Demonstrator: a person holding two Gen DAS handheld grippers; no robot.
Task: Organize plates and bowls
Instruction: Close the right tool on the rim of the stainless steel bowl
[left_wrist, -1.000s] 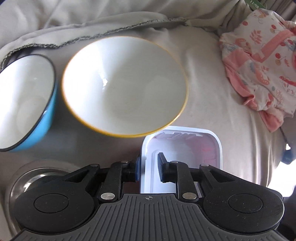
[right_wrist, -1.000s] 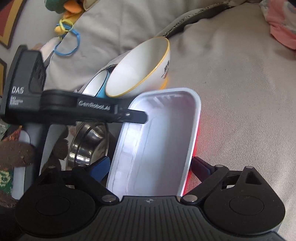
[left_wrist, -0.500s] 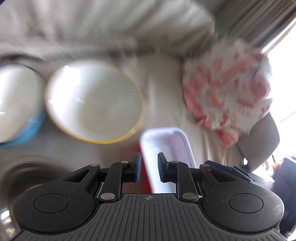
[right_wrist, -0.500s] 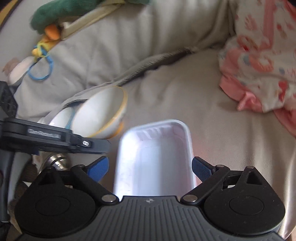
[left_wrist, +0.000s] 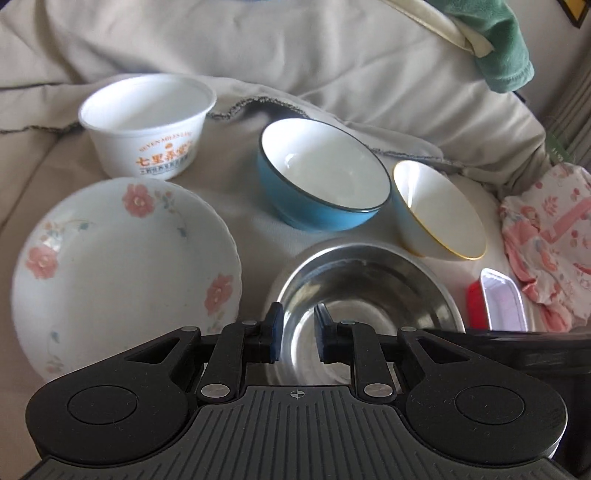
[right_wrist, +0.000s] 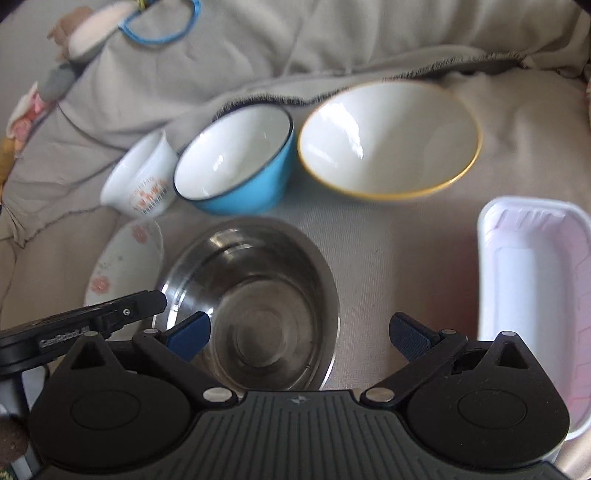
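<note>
Writing first: the white plastic cup (left_wrist: 147, 123) at ten o'clock in the left wrist view carries orange Chinese characters under a curved line of small Latin letters that begins "SEVEN", the rest too fine to read, and in the right wrist view the black arm of the left gripper (right_wrist: 99, 321) shows a pale brand mark too blurred to spell out. On the beige cloth (left_wrist: 332, 51) the dishes sit spread: the floral plate (left_wrist: 122, 269) at nine o'clock, the blue bowl (left_wrist: 325, 181) at twelve, the yellow-rimmed bowl (left_wrist: 439, 212) tilted just beside it at two o'clock, the steel bowl (left_wrist: 365, 295) dead centre, and the white rectangular tray (left_wrist: 502, 302) with a red side at three o'clock. The left gripper (left_wrist: 297, 338) hangs over the near rim of the steel bowl, its jaws narrow with nothing between them, having just been closing a little. The right gripper (right_wrist: 301, 336) stands spread wide, having just been opening, nothing held, the steel bowl (right_wrist: 251, 302) showing between its blue pads and the tray (right_wrist: 532, 295) lying free at three o'clock, beside it. Around the edges: a pink patterned cloth (left_wrist: 550, 236) at three o'clock, a green fabric (left_wrist: 495, 44) at one, a blue ring (right_wrist: 159, 22) at eleven in the right view.
</note>
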